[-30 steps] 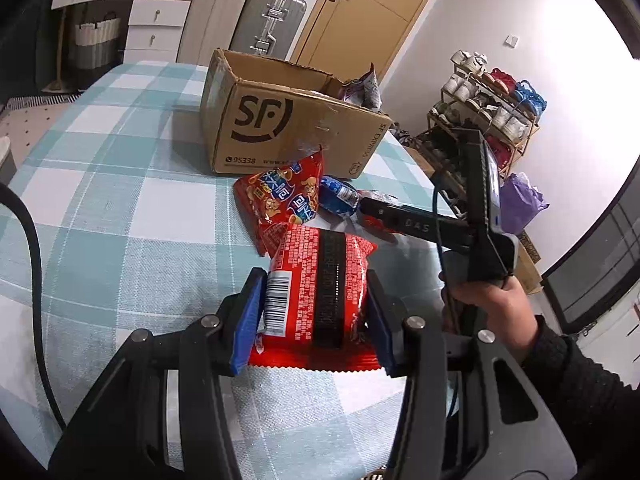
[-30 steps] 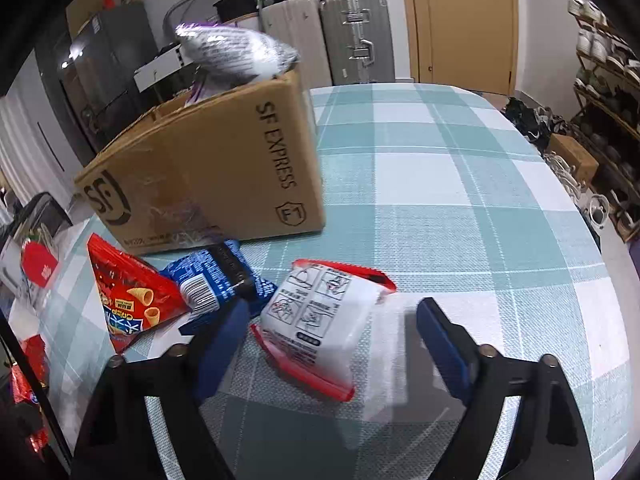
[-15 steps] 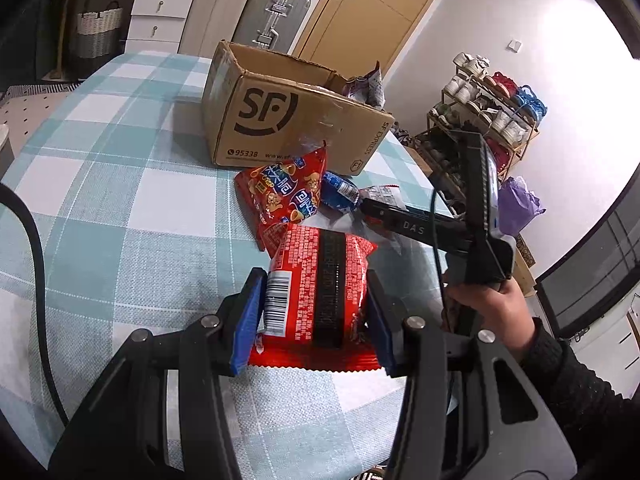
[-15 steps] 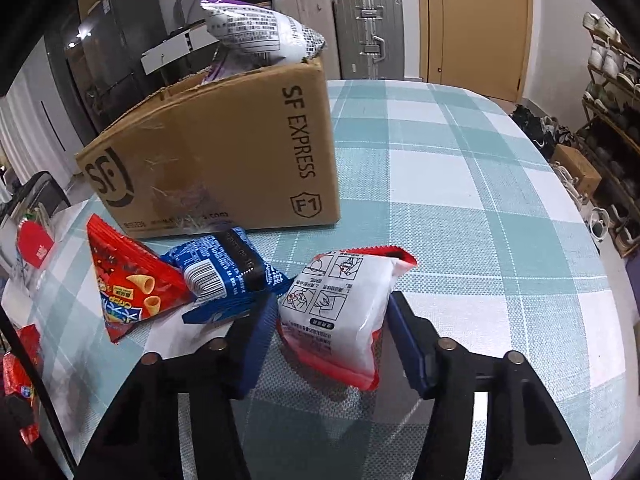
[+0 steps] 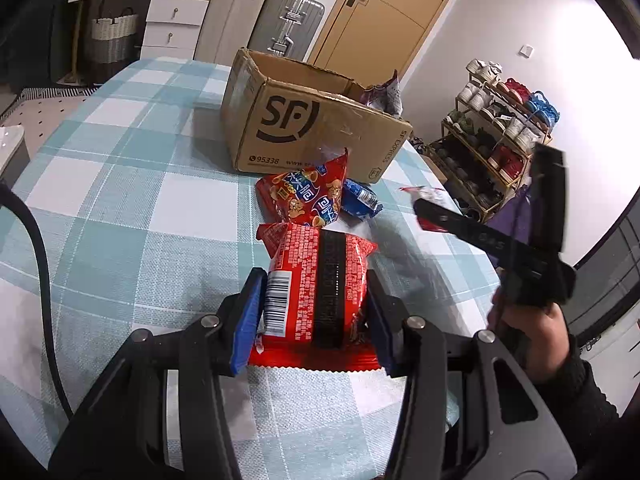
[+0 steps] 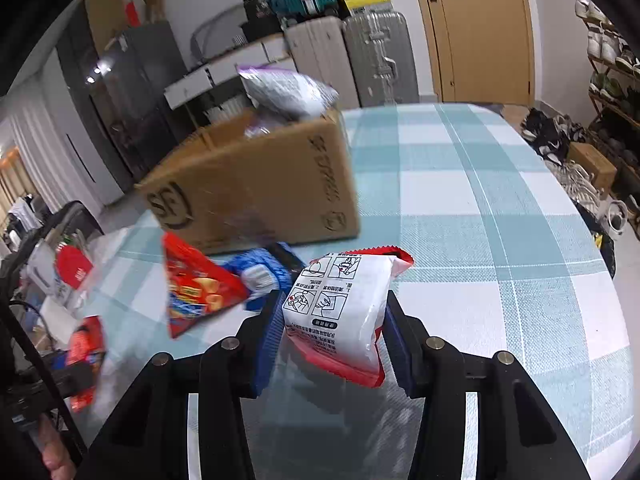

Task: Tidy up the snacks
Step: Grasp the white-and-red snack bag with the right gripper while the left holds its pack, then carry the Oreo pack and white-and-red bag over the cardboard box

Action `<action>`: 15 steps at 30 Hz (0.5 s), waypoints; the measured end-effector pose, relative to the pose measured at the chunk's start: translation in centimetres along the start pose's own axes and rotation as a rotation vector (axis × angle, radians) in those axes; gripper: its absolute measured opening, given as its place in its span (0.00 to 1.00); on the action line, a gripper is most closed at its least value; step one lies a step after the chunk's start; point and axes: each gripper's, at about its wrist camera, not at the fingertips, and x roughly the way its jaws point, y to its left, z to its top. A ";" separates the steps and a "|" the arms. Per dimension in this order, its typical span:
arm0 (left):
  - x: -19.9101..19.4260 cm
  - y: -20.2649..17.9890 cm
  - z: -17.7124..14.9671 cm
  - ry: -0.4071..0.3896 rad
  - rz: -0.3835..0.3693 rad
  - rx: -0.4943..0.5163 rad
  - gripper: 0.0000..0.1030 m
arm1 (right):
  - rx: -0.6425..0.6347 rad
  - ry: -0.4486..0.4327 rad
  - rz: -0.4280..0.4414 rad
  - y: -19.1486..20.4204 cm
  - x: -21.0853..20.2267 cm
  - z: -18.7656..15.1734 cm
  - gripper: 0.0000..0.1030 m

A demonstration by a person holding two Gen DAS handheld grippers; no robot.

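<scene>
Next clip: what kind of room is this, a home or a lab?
Most likely a lived-in home, a dining or entry area: a table under a checked cloth, a shoe rack by the wall, suitcases beside a wooden door.

Black tool (image 5: 312, 316), blue pads (image 5: 248, 320), silver screws, black sleeve (image 5: 576, 412)

A lived-in home, dining corner by the entry. Checked tablecloth (image 5: 120, 184) on the table, shoe rack (image 5: 500, 132) along the wall, suitcases (image 6: 352, 56) beside a wooden door (image 6: 480, 28), white drawers (image 5: 172, 24).
</scene>
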 end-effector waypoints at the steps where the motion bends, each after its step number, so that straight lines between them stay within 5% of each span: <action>1: -0.1 -0.1 0.0 -0.005 0.008 0.007 0.44 | 0.000 -0.008 0.007 0.2 -0.4 -0.1 0.47; 8: 0.4 -0.1 0.0 -0.014 0.046 0.019 0.44 | 0.069 -0.029 0.192 2.7 -4.2 -3.0 0.47; 15: -0.2 -0.7 0.1 -0.027 0.052 0.034 0.44 | -0.042 -0.079 0.250 7.0 -8.7 -3.9 0.47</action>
